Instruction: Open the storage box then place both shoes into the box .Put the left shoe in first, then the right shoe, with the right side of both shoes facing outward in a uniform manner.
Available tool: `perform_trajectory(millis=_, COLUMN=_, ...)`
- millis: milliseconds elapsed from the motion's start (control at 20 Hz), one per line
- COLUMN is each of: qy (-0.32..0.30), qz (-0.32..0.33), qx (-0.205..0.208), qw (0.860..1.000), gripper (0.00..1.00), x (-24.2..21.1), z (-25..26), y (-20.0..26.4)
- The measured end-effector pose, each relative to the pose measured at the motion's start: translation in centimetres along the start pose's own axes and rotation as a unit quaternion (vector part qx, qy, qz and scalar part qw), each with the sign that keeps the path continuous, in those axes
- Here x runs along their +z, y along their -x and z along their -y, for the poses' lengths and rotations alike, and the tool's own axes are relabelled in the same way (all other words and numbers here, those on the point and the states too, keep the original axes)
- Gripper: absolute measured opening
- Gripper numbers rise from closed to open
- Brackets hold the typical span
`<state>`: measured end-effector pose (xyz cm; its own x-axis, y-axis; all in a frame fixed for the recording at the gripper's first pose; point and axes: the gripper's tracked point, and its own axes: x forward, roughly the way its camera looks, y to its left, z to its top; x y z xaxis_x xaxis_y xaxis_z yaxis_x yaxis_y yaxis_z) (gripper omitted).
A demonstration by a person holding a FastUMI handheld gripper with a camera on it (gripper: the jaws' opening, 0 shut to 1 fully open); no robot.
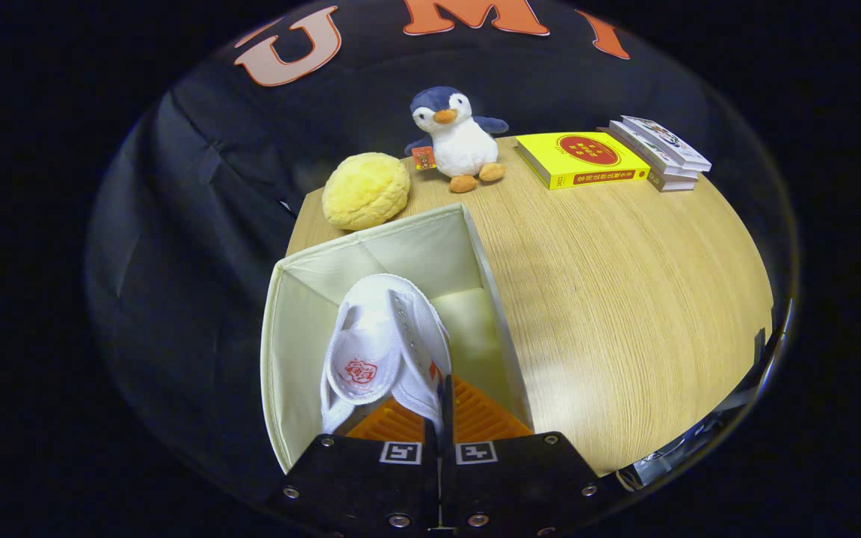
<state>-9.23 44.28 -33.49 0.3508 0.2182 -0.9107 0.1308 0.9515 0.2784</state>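
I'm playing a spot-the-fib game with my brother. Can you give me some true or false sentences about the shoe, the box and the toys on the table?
1. The gripper is pinching a white shoe. True: its fingers are closed on the shoe's side.
2. The shoe hangs over the open storage box. True.
3. Another shoe already lies in the box. False: the part of the box floor that shows is bare.
4. The penguin toy sits inside the box. False: it sits on the table, beyond the box.
5. A yellow book lies beside a stack of books. True.
6. The round yellow plush lies on top of the yellow book. False: it lies just behind the box.
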Motion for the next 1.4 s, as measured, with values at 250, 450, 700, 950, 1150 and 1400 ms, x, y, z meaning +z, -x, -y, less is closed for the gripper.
perform_trajectory(millis=250, qy=0.007, qz=0.031, qx=-0.017, qw=0.999, gripper=0.02, x=1.0, z=0.5, y=-0.2)
perform_trajectory(millis=450, qy=0.049, qz=0.056, qx=-0.019, qw=0.997, gripper=0.02, x=1.6, z=0.0, y=0.6)
perform_trajectory(millis=700, qy=0.122, qz=0.085, qx=-0.016, qw=0.989, gripper=0.03, x=2.0, z=0.0, y=0.9)
perform_trajectory(millis=950, qy=0.130, qz=0.070, qx=0.021, qw=0.989, gripper=0.08, x=1.2, z=-0.2, y=1.4)
perform_trajectory(millis=1150, qy=0.111, qz=0.094, qx=0.091, qw=0.985, gripper=0.12, x=2.9, z=-1.4, y=3.8)
perform_trajectory(millis=1400, qy=0.097, qz=0.154, qx=0.116, qw=0.976, gripper=0.30, x=7.1, z=1.4, y=7.5)
